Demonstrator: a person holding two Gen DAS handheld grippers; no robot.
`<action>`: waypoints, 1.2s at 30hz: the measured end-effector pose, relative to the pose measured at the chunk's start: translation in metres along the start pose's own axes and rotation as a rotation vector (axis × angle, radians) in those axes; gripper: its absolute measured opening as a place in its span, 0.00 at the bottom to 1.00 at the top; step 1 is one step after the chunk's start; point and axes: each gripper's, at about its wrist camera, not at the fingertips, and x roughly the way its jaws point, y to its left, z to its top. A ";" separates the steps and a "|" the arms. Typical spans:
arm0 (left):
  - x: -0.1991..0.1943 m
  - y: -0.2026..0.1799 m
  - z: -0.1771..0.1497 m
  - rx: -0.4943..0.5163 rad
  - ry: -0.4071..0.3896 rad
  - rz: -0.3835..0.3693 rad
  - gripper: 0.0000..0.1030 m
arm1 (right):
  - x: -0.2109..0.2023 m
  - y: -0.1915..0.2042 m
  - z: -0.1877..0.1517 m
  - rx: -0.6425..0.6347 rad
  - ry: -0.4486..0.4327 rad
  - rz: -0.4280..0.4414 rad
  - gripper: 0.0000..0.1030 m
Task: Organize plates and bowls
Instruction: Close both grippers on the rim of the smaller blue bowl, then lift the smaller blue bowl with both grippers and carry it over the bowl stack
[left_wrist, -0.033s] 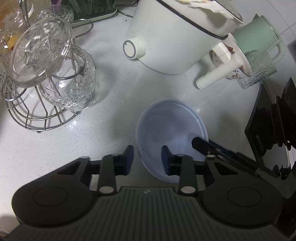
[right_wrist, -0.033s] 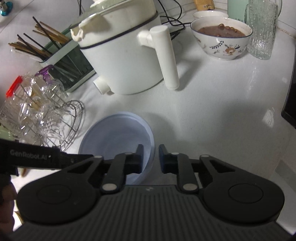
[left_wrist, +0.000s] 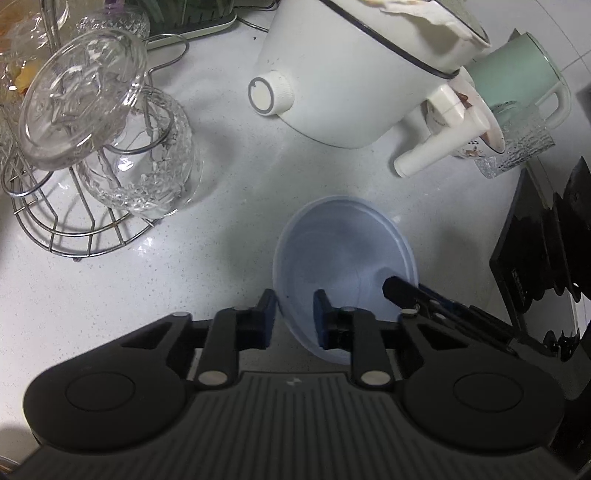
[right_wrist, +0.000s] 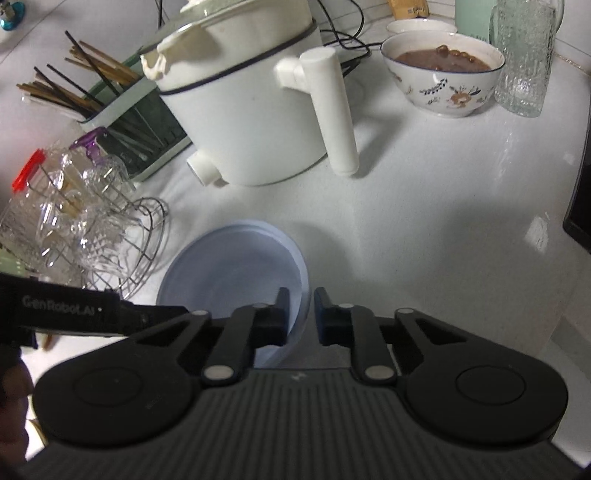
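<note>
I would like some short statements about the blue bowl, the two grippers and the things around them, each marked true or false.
1. Both grippers straddle the rim of the blue bowl. True: left gripper, right gripper.
2. The blue bowl is full of soup. False: it is empty.
3. The patterned bowl holds brown food. True.
4. The white pot lies on its side. False: it stands upright.
5. Glasses hang on a wire rack. True.
</note>
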 end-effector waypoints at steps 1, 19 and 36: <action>0.000 0.001 0.000 -0.002 -0.001 0.002 0.17 | 0.000 0.000 0.000 -0.003 0.000 -0.001 0.13; -0.057 -0.002 -0.013 -0.112 -0.079 -0.051 0.13 | -0.036 -0.010 0.008 0.037 -0.007 0.144 0.13; -0.132 -0.029 -0.052 -0.109 -0.182 -0.065 0.13 | -0.095 -0.011 0.009 0.027 -0.039 0.247 0.13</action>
